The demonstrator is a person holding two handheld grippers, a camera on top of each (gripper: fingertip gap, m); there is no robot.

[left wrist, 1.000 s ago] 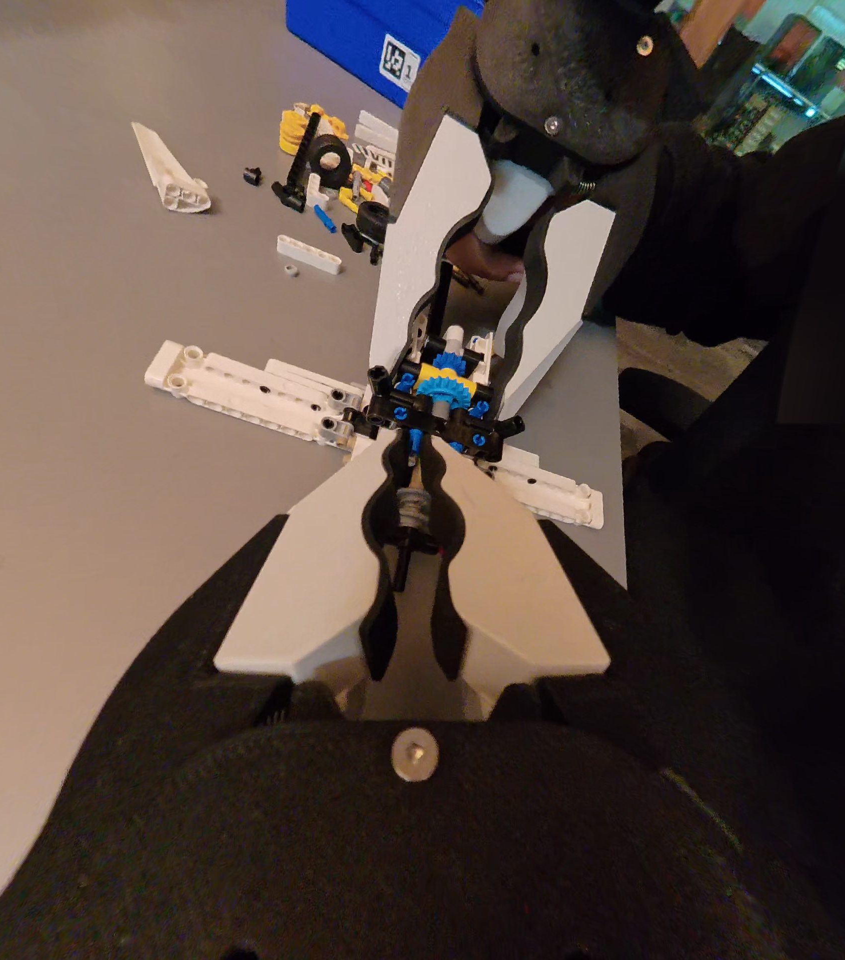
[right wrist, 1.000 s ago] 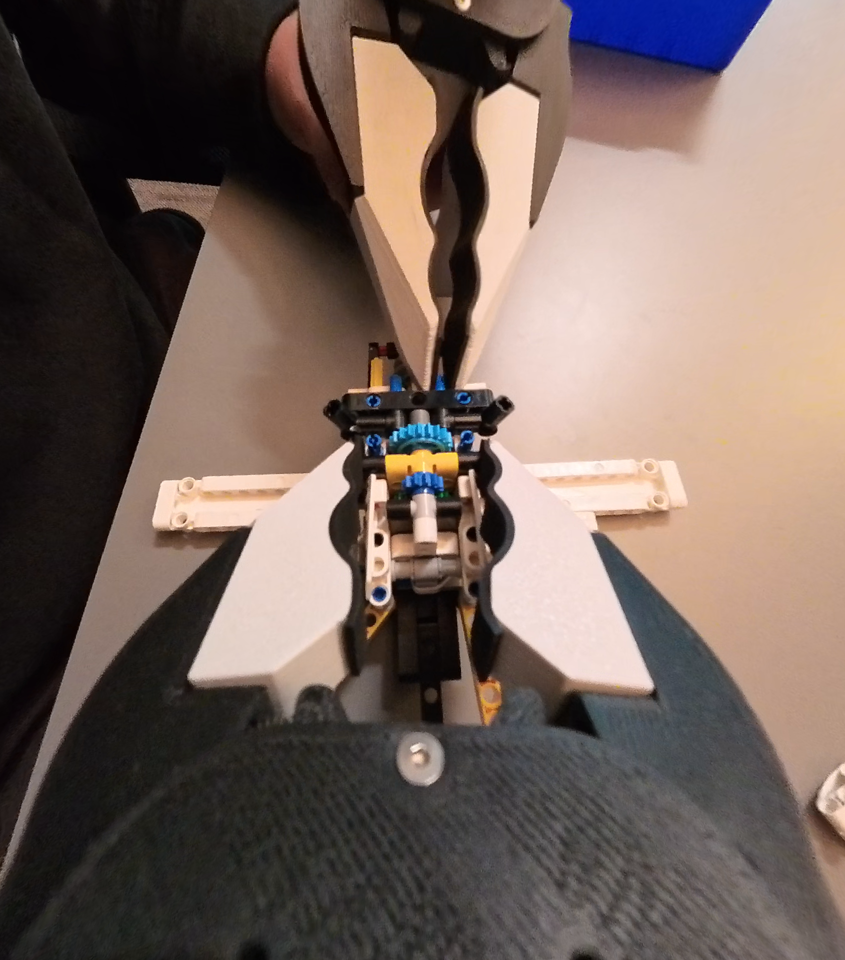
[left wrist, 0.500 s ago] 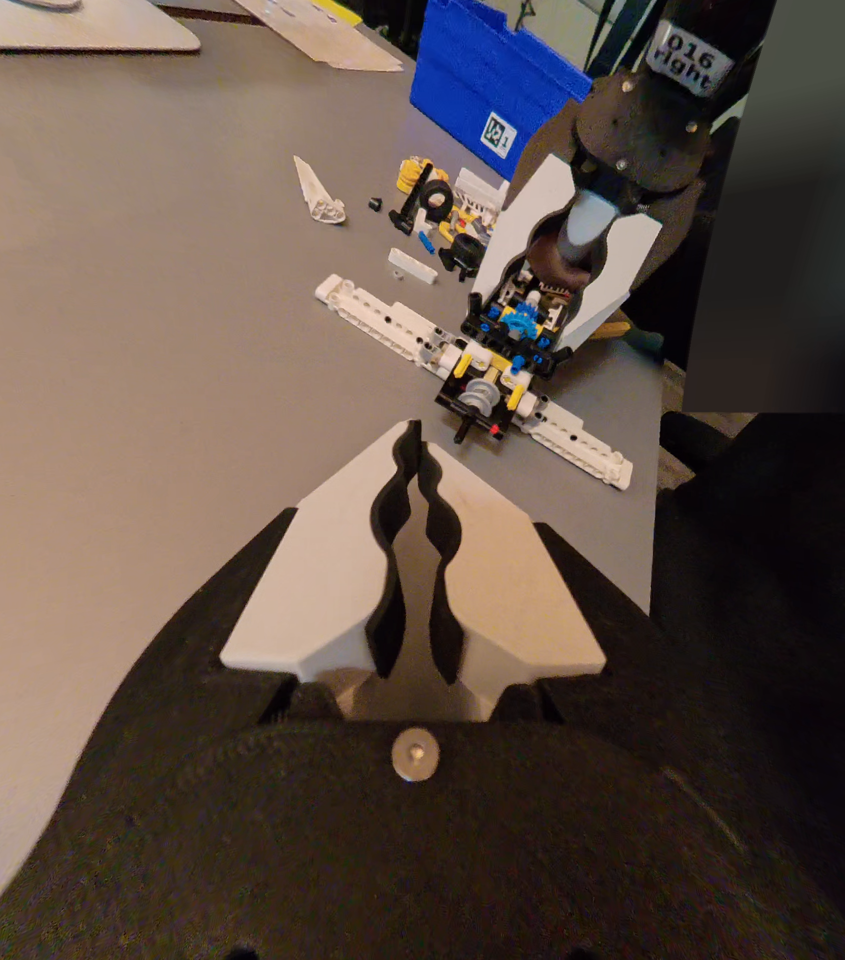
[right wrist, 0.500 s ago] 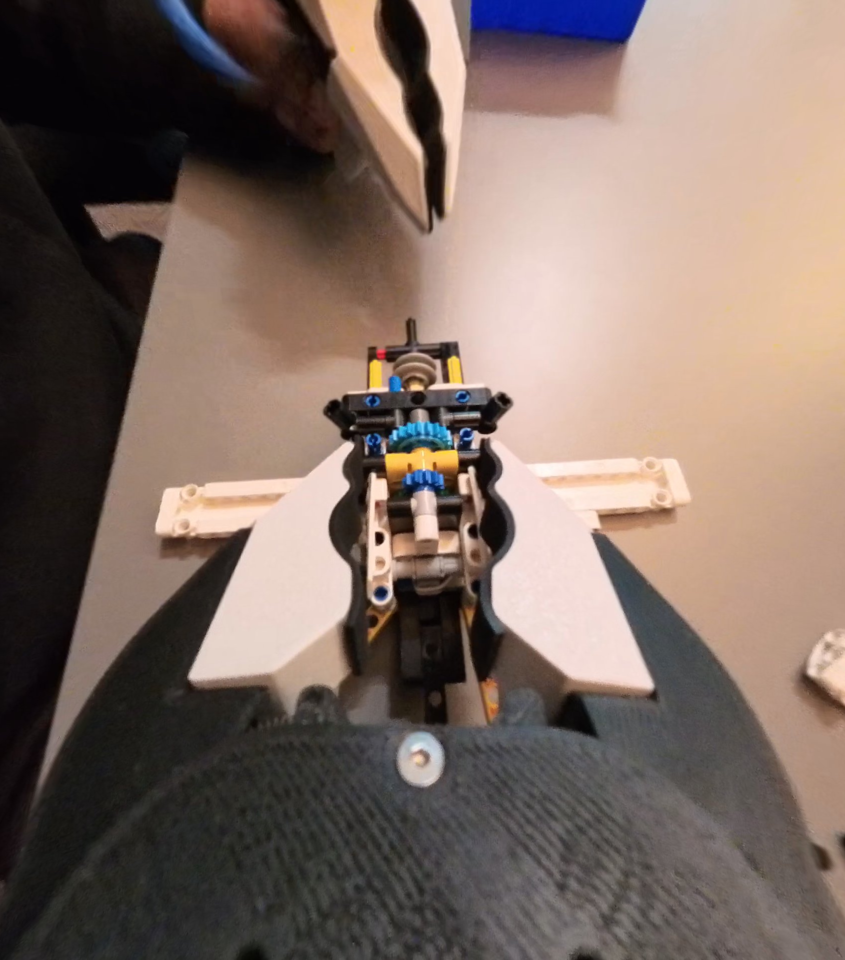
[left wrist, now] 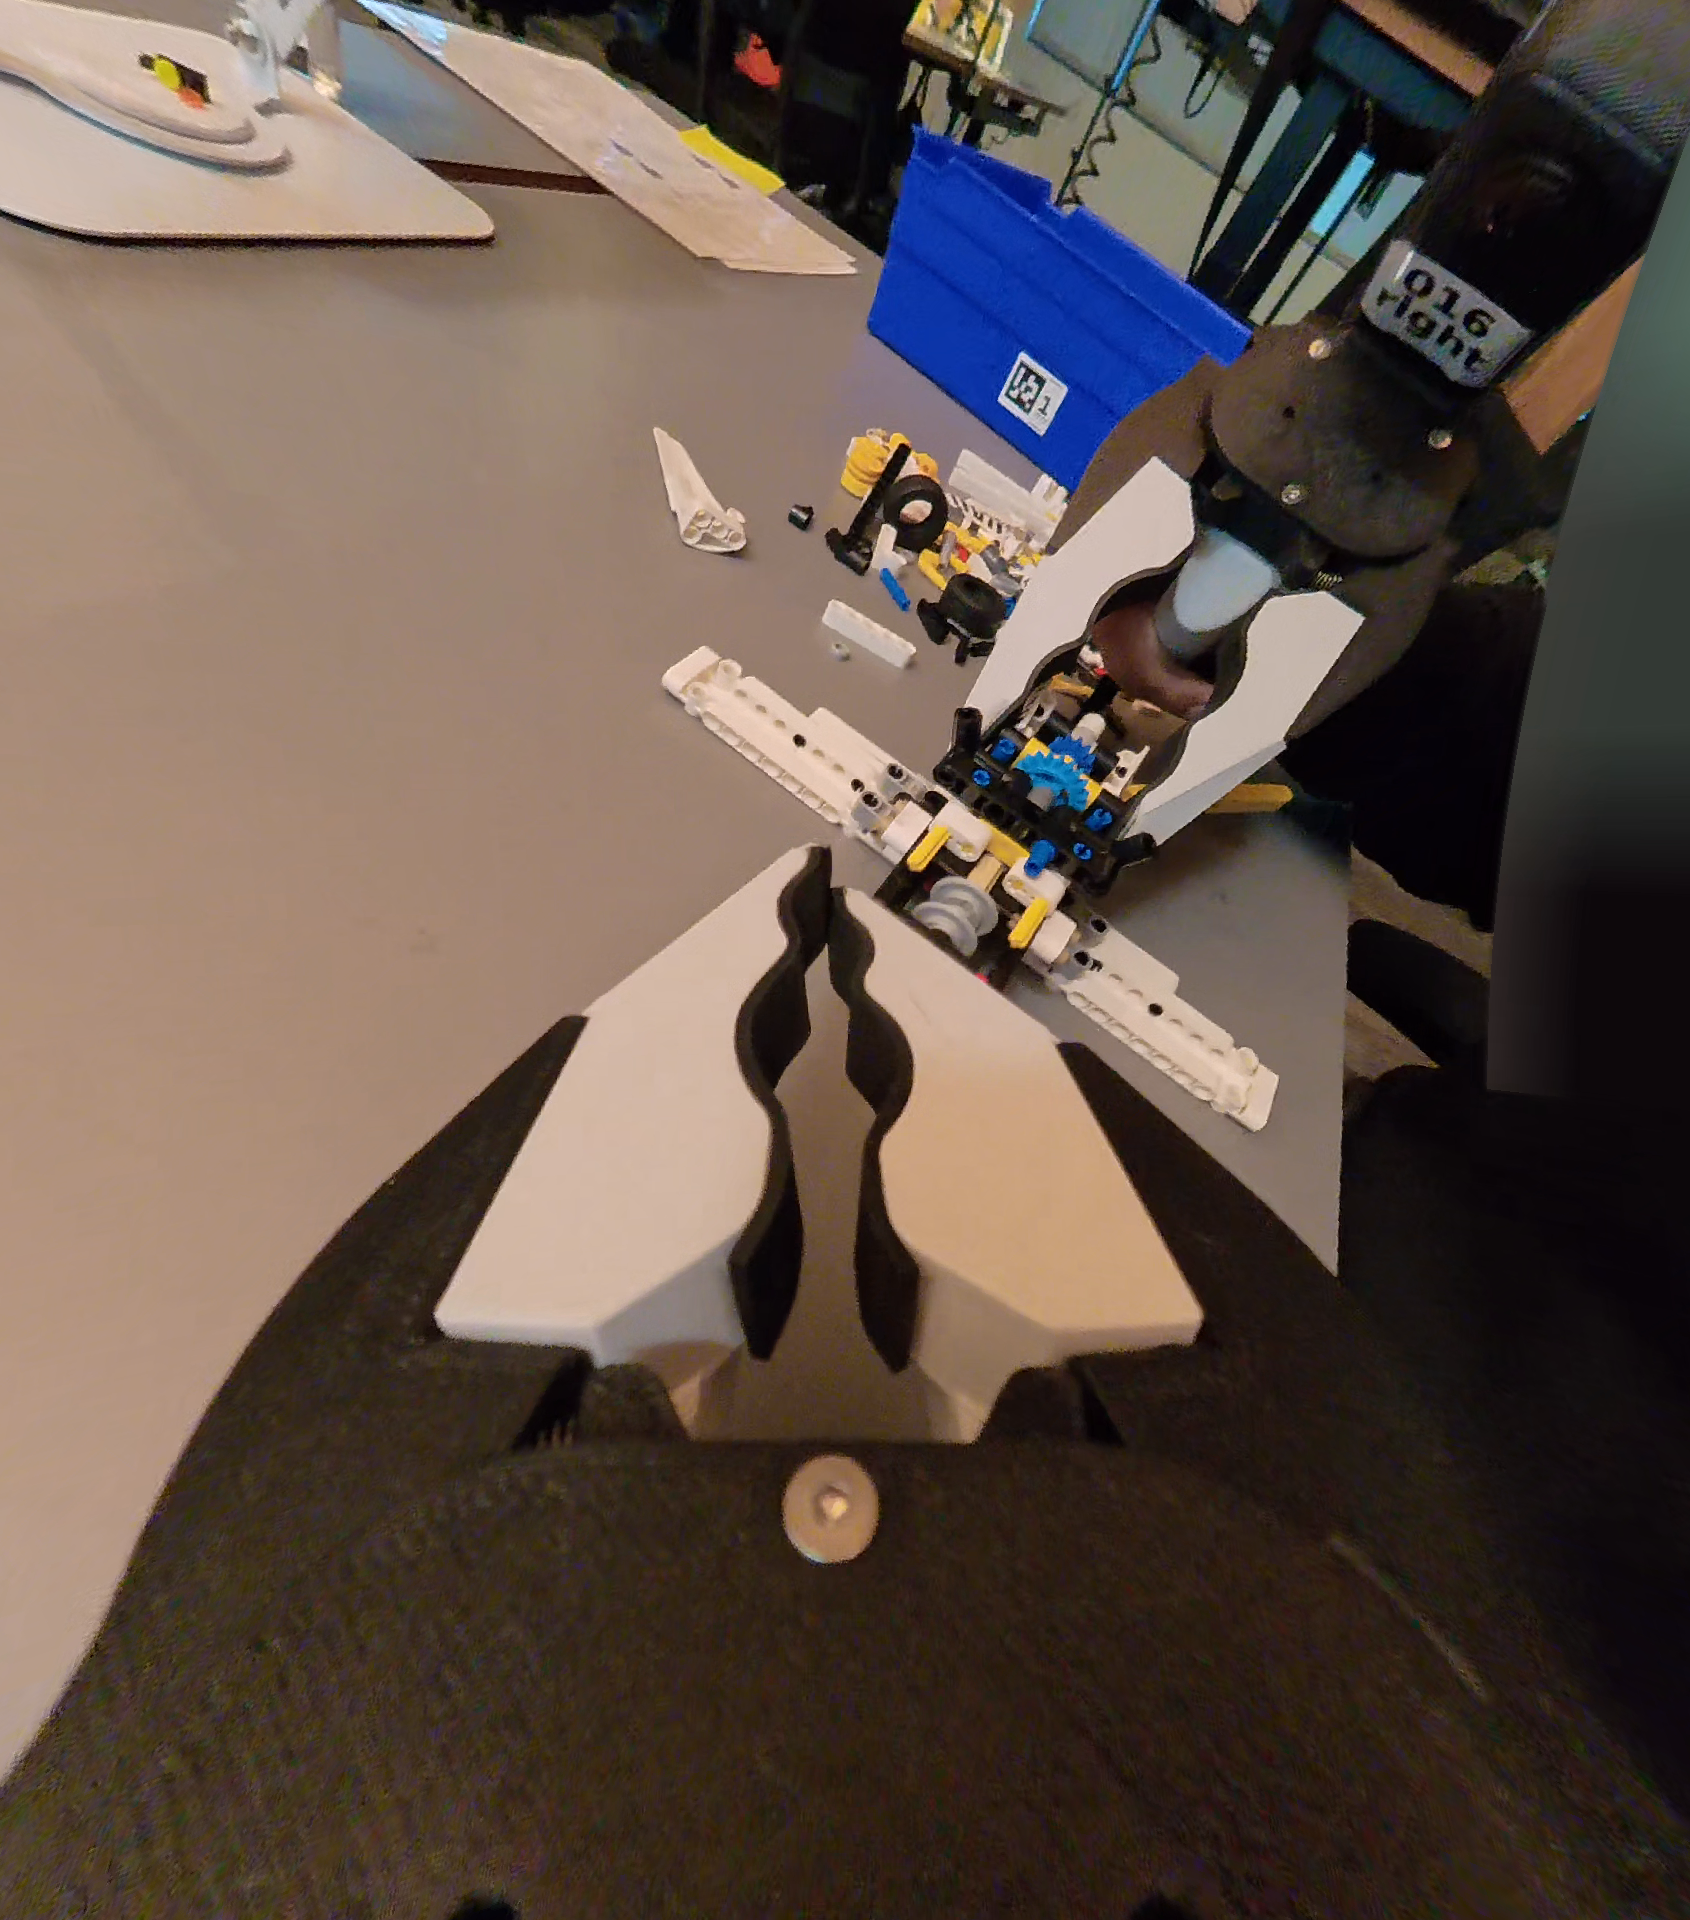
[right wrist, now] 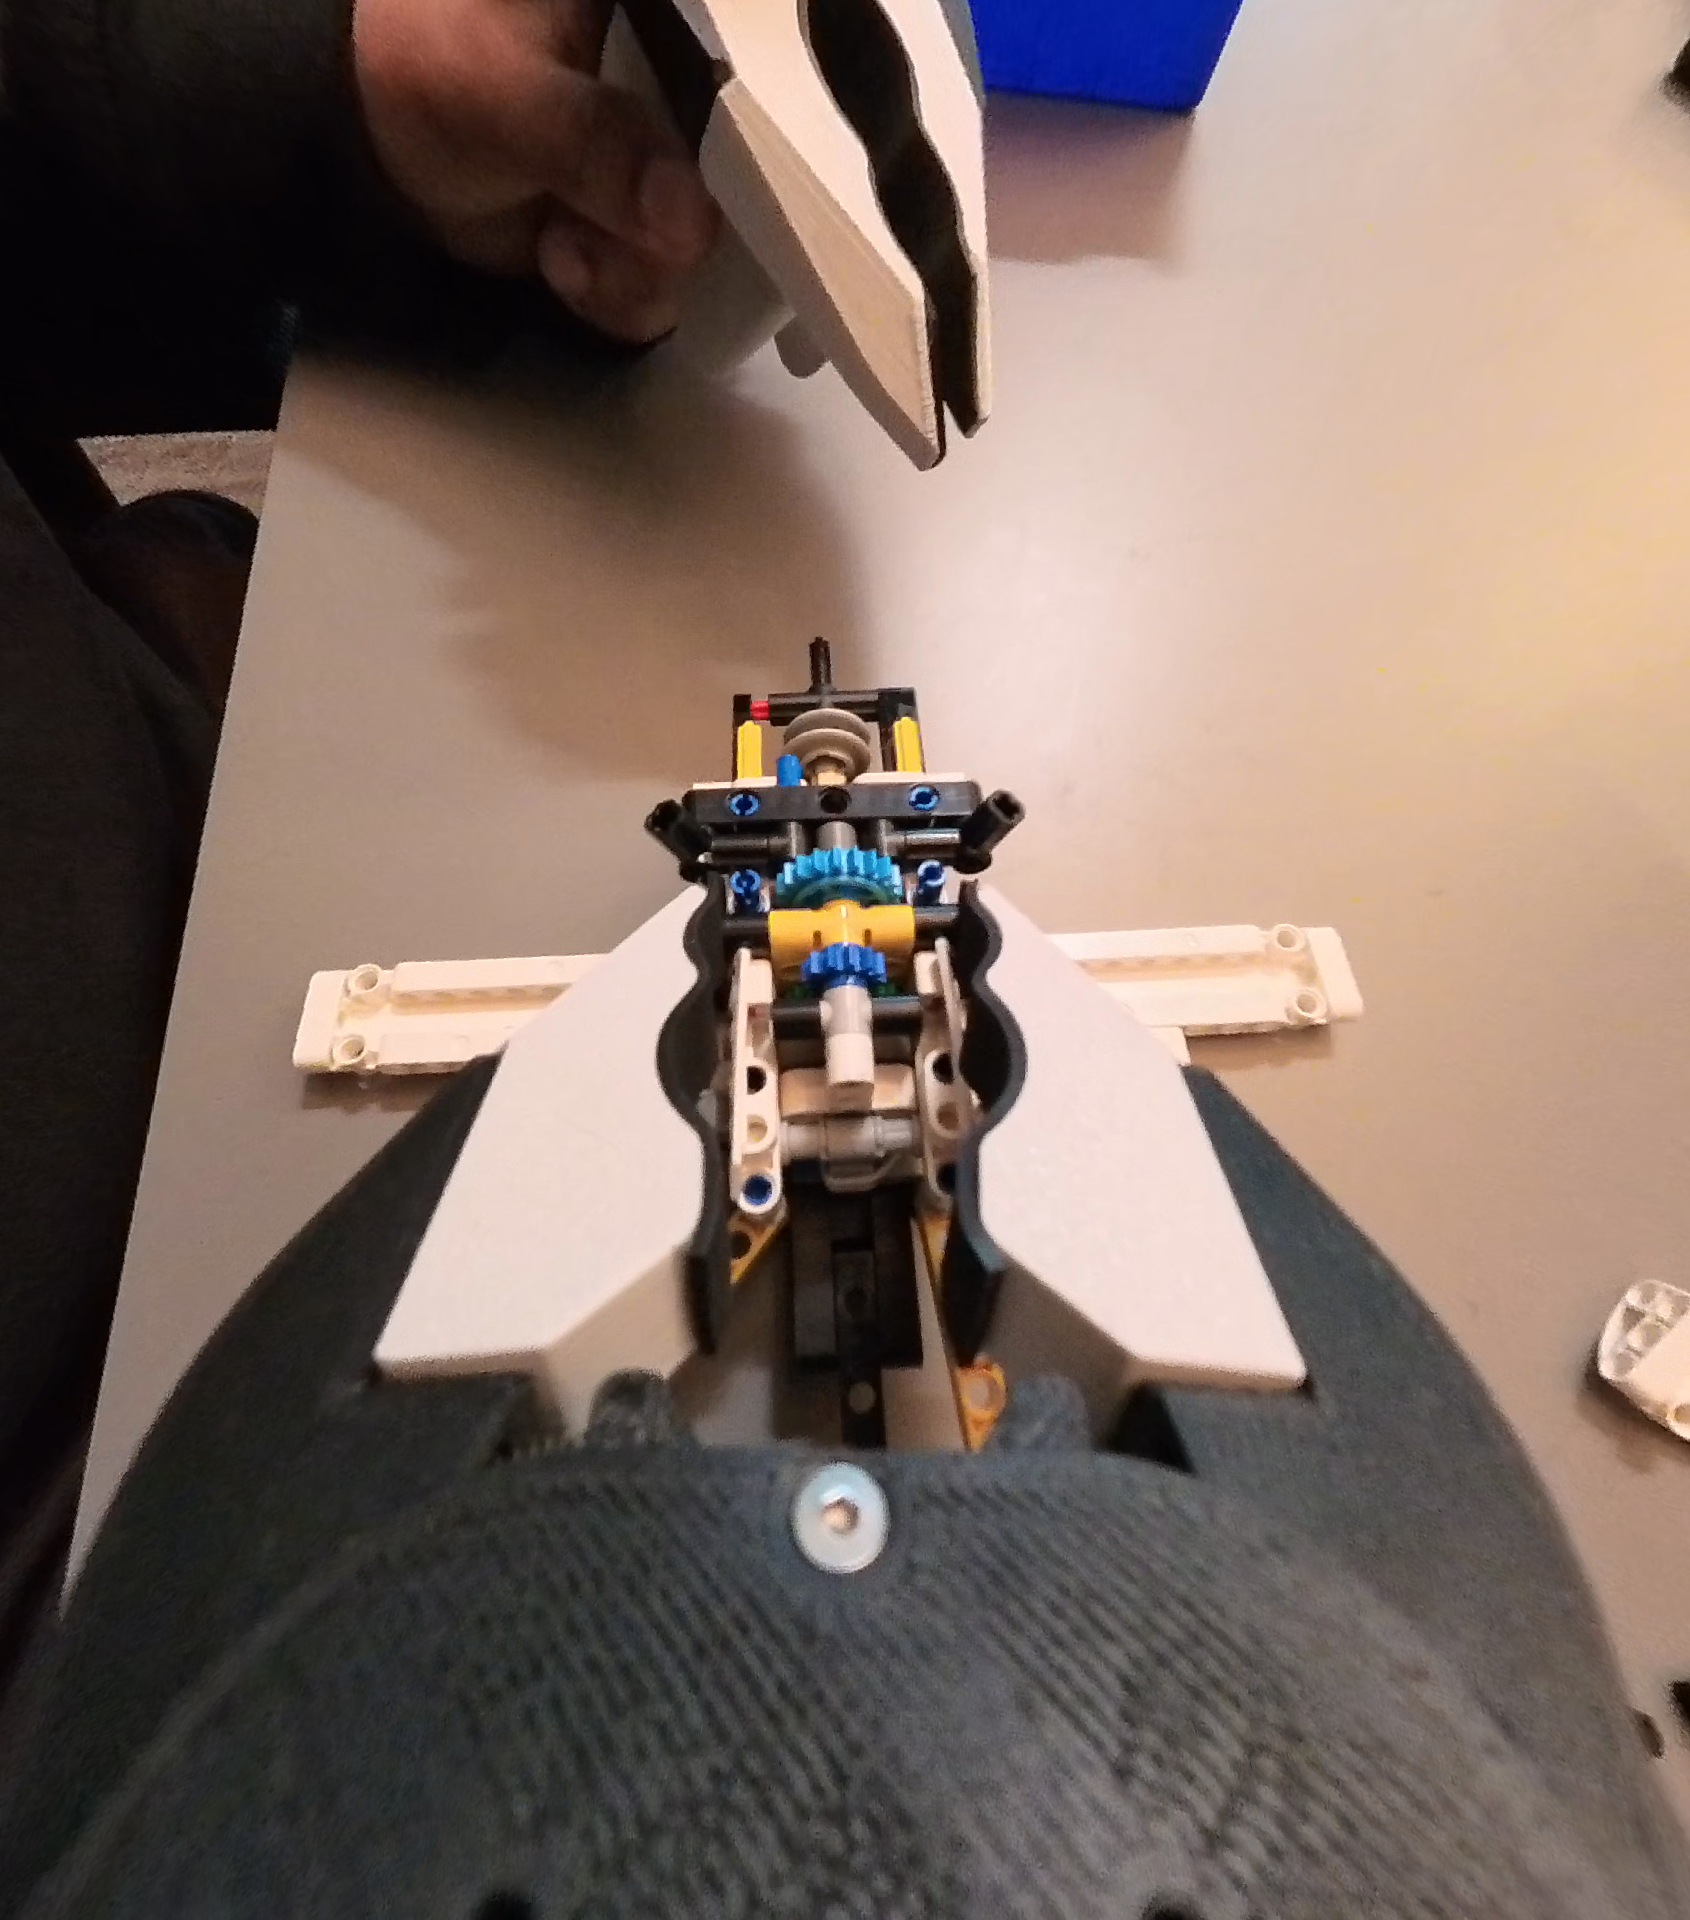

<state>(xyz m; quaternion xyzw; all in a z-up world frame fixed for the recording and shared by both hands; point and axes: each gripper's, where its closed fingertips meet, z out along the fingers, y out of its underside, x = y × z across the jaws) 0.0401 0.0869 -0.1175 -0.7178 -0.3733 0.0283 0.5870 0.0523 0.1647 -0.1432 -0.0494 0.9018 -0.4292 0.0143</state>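
Right wrist view shows the right gripper point(right wrist: 841, 1039) with its jaws set about the rear of a brick-built gear assembly point(right wrist: 836, 935), the black pads pressed on its white side beams, so the model is held between them. From that grip the assembly runs forward: a small blue gear, a yellow connector, a larger light-blue gear, a black cross beam with blue pins, then a grey worm gear point(right wrist: 828, 740) in a black frame with a thin black axle poking out of the front. White wing-like panels point(right wrist: 1225, 971) stick out to either side of the assembly and lie on the grey desk point(right wrist: 1340, 623).

Just ahead of the assembly's front and apart from it, the left gripper point(left wrist: 825, 883) has its jaws closed together on nothing; a hand point(right wrist: 529, 156) holds it.

The assembly looks light and rigid but press-fitted, so pins, axle and gears could pop loose under a twist; its side beams and black frame seem the soundest places to hold, the thin axle the weakest.

Beyond the assembly lie loose parts point(left wrist: 924, 530), a white pointed panel point(left wrist: 690, 488) and a blue bin point(left wrist: 1028, 301).
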